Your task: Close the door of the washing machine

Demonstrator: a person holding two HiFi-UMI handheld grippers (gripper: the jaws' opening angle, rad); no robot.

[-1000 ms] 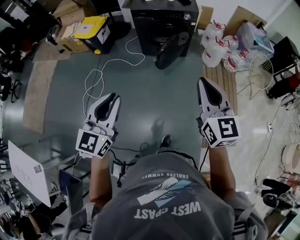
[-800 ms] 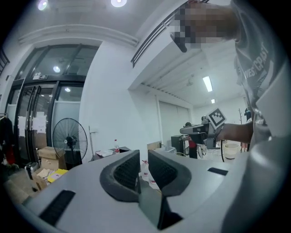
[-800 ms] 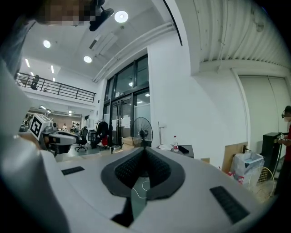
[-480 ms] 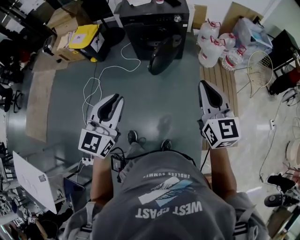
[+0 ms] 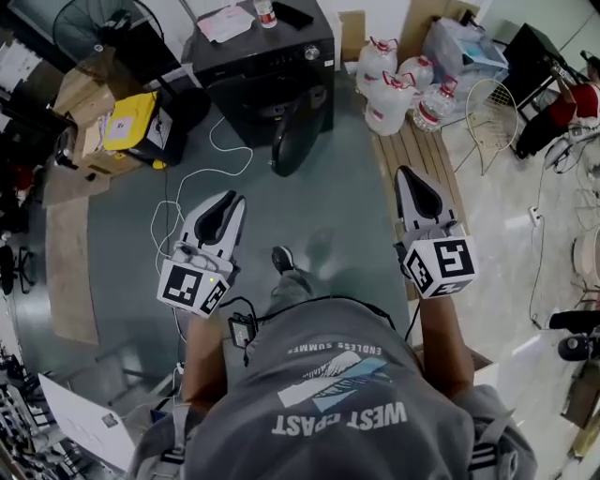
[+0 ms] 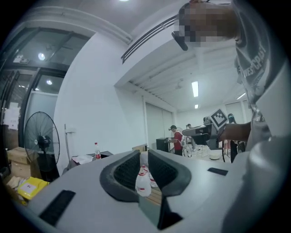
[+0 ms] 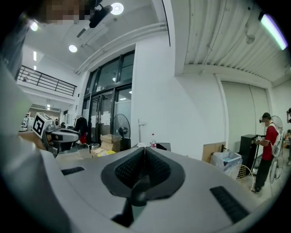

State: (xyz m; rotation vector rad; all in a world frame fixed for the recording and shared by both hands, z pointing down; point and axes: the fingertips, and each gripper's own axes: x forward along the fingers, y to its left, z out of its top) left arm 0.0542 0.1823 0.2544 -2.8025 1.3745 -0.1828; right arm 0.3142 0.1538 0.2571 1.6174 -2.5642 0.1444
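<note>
Well off to the left of the left gripper (image 5: 229, 198) and further ahead, a yellow box (image 5: 127, 122) lies among cardboard boxes (image 5: 80, 94) on the grey floor (image 5: 328, 206). A white cable (image 5: 192, 183) loops over the floor just ahead of this gripper's tips and runs on toward the machine. The left gripper points level and forward. Its jaws are drawn in as far as they go, with only a thin slit between the pads and nothing in it.

The black washing machine (image 5: 267, 70) stands well ahead of both grippers, between the lines they point along and somewhat nearer the left one's. A small bottle (image 5: 268, 13) and some paper (image 5: 225, 22) sit on its top. Its door (image 5: 292, 142) hangs open, swung out from the front toward the person, well apart from either gripper. A shoe (image 5: 282, 258) shows on the floor between the two grippers.

The right gripper (image 5: 406, 174) also points forward, jaws pressed together and empty. Its tips hang over a wooden pallet (image 5: 422, 159), which carries large water bottles (image 5: 394, 89) further ahead. To the right of this gripper and ahead of it stands a white wire basket (image 5: 492, 112).
</note>
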